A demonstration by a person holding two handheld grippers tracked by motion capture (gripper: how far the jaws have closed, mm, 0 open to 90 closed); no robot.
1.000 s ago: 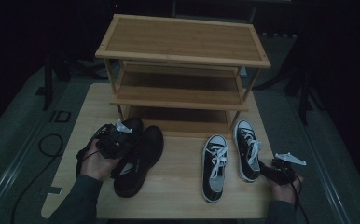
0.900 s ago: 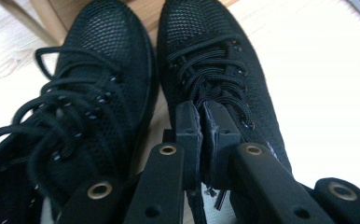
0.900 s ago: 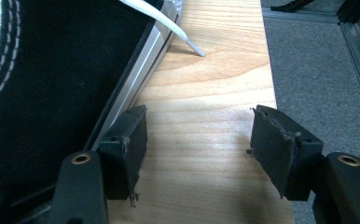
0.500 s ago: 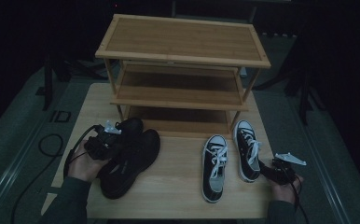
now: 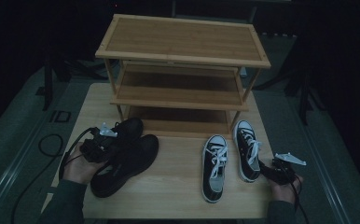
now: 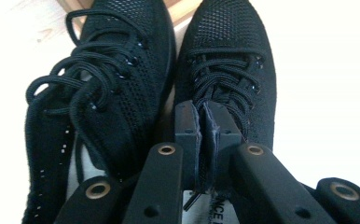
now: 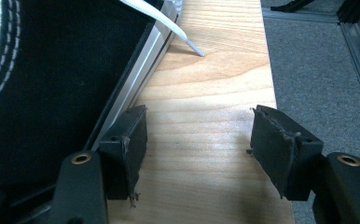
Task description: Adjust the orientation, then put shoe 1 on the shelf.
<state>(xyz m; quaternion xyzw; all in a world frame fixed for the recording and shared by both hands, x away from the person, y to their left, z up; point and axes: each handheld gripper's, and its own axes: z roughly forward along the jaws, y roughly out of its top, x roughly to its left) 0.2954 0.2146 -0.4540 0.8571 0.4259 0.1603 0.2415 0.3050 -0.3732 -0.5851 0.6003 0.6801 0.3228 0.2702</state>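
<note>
The left gripper is clamped on the tongue of one black shoe, jaws pinched tight on the fabric, with the other black shoe lying right beside it. Since a second ago the left hand has dragged that pair back toward the person and swung it, so both shoes now sit angled at the table's front-left, toes toward the shoe rack. That reads as lining up for a lift onto a shelf. In the dim high view it is hard to tell whether the held shoe is off the wood. The right gripper hasn't moved: jaws spread wide, empty, resting just beside the sneaker.
</note>
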